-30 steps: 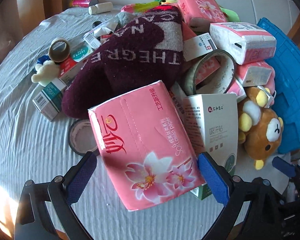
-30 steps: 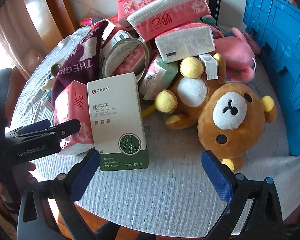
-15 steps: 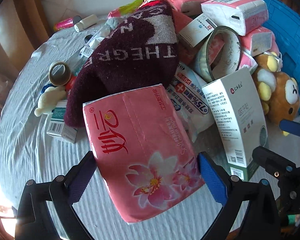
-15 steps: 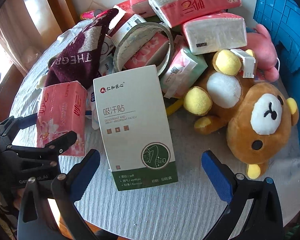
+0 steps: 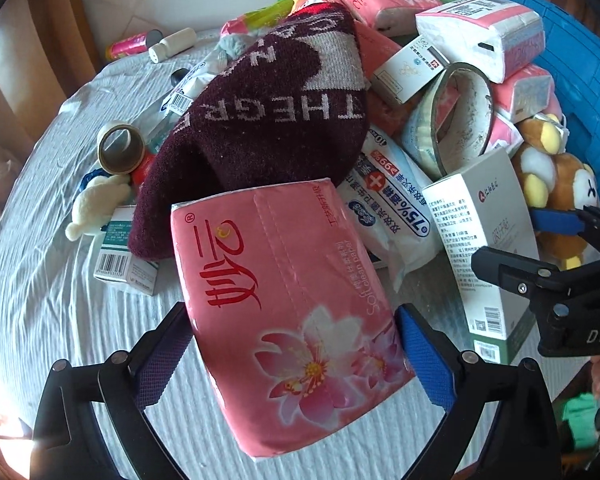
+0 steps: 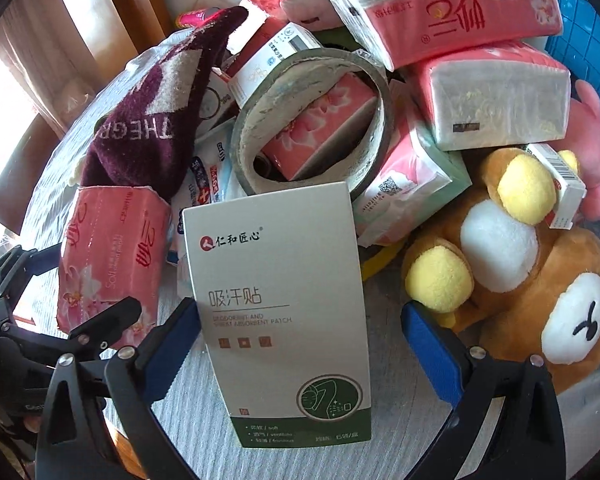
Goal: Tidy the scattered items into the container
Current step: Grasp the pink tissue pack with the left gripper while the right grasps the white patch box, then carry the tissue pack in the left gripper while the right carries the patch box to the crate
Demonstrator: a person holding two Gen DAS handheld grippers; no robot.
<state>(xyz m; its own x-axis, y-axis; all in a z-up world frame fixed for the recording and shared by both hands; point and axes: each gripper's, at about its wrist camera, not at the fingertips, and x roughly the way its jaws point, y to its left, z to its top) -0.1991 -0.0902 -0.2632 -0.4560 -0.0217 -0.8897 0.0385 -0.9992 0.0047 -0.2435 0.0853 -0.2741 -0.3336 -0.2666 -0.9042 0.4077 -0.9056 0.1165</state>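
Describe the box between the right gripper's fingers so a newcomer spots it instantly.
Start at the brown teddy bear beside the blue container. Just left of the bear stands an upright white box, in front of the big tape roll. It alone has a dark green bottom band; the neighbours are pink tissue packs.

A glossy plastic film is seen on the tissue pack [image 5: 288, 312]; matt card on the box [image 6: 280, 312]; fuzzy knit on the sock [image 5: 260, 128]; ribbed cloth on the table [image 5: 60, 300].

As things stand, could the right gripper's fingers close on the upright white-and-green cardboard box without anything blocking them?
Probably yes. The white-and-green cardboard box already stands between the closing fingers of the right gripper, nothing wedged beside it; the brown plush bear sits just outside the right one.
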